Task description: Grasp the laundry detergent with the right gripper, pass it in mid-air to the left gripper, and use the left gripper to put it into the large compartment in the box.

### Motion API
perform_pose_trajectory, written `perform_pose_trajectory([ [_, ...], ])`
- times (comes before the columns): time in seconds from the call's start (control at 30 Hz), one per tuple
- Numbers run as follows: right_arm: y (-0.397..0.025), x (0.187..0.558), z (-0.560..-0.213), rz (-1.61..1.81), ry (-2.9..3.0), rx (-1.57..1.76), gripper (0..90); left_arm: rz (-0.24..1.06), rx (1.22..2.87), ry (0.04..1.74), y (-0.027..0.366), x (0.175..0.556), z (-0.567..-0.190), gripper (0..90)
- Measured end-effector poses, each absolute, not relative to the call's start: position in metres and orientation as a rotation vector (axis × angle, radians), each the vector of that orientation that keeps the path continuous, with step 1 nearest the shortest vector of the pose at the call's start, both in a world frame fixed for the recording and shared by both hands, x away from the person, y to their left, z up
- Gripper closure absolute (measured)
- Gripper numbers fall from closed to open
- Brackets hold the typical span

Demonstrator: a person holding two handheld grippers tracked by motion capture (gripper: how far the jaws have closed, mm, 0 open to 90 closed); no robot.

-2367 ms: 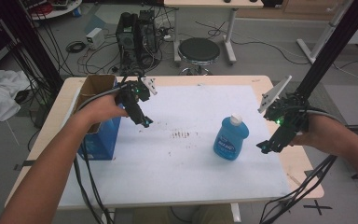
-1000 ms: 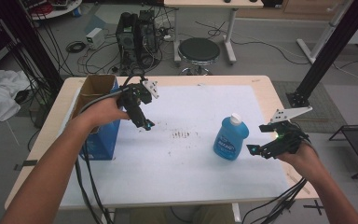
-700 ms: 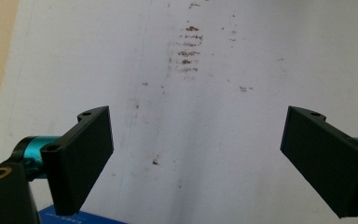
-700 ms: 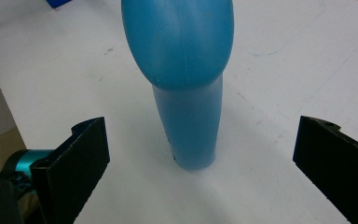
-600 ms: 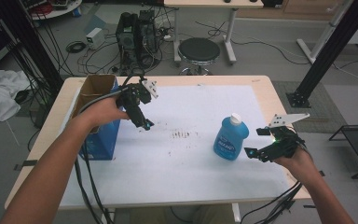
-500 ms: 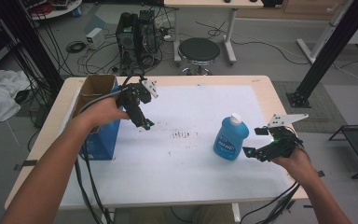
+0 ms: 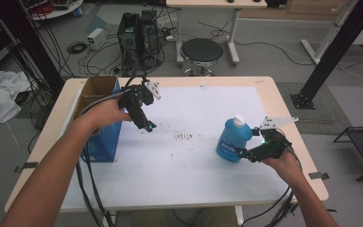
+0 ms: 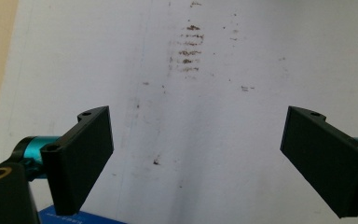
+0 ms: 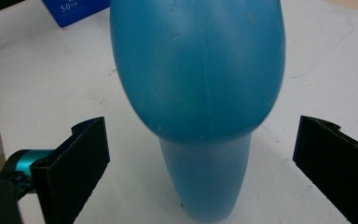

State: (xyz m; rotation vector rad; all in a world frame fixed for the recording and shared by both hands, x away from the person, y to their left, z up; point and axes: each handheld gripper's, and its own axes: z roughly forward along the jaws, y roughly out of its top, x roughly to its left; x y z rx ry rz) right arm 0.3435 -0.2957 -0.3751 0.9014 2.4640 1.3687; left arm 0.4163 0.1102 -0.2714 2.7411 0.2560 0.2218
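A blue plastic bottle with a white cap stands upright on the white-covered table, right of centre. My right gripper is low beside it on the right, open. In the right gripper view the bottle sits between the wide-spread jaws of the right gripper, and neither jaw touches it. My left gripper hangs above the table's left half, pointing down, next to a blue box. In the left gripper view the left gripper is open with nothing in it, over bare white paper.
Brown smudges mark the paper at mid-table and show as smudges ahead of the left jaws. The blue box has a brown cardboard top. Behind the table are a round stool and a computer tower.
The right gripper came down from a raised spot at the table's right edge and moved left to the bottle, its jaws now on either side of it. The left gripper stayed put.
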Motion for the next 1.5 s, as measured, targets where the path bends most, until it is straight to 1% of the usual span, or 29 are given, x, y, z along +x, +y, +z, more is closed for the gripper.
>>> perform_pose_trajectory([
  [0.07,-0.294,0.345,-0.376,1.383,2.46,0.891,2.6,0.221,2.768,0.22,0.11,0.418,-0.27,9.3],
  [0.53,-0.28,0.347,-0.388,1.463,2.398,0.871,4.5,0.226,2.745,0.252,0.111,0.418,-0.271,9.3],
  [0.57,-0.279,0.348,-0.389,1.467,2.395,0.871,4.5,0.223,2.76,0.222,0.112,0.419,-0.271,9.3],
  [0.67,-0.279,0.348,-0.391,1.456,2.393,0.877,5.2,0.236,2.773,0.214,0.112,0.419,-0.27,9.3],
  [0.73,-0.278,0.348,-0.392,1.471,2.378,0.878,6.9,0.231,2.777,0.207,0.112,0.419,-0.269,9.3],
  [0.8,-0.278,0.347,-0.392,1.482,2.371,0.845,16.2,0.225,2.764,0.233,0.112,0.418,-0.27,9.3],
  [0.93,-0.278,0.348,-0.395,1.473,2.376,0.856,16.1,0.224,2.779,0.213,0.112,0.419,-0.27,9.3],
  [1.03,-0.278,0.349,-0.397,1.49,2.359,0.864,16.3,0.216,2.751,0.251,0.111,0.417,-0.272,9.3],
  [1.1,-0.278,0.349,-0.397,1.485,2.359,0.864,16.3,0.215,2.775,0.223,0.112,0.419,-0.27,9.3],
  [1.13,-0.277,0.349,-0.397,1.481,2.358,0.865,16.6,0.219,2.738,0.266,0.111,0.417,-0.273,9.3],
  [1.17,-0.277,0.349,-0.398,1.481,2.361,0.861,17.8,0.216,2.736,0.268,0.111,0.417,-0.273,9.3],
  [1.23,-0.276,0.35,-0.398,1.491,2.355,0.848,19.1,0.221,2.784,0.21,0.112,0.419,-0.27,9.3],
  [1.27,-0.275,0.35,-0.398,1.485,2.355,0.856,19.1,0.22,2.768,0.23,0.112,0.418,-0.271,9.3],
  [1.3,-0.275,0.35,-0.399,1.486,2.352,0.856,19.6,0.221,2.785,0.211,0.112,0.419,-0.27,9.3],
  [1.33,-0.275,0.35,-0.399,1.496,2.351,0.844,25.1,0.221,2.77,0.236,0.112,0.418,-0.271,9.3],
  [1.37,-0.275,0.35,-0.399,1.499,2.356,0.836,25.9,0.218,2.786,0.212,0.113,0.419,-0.27,9.3],
  [1.5,-0.275,0.351,-0.399,1.502,2.348,0.839,25.9,0.217,2.791,0.217,0.113,0.419,-0.271,9.3],
])
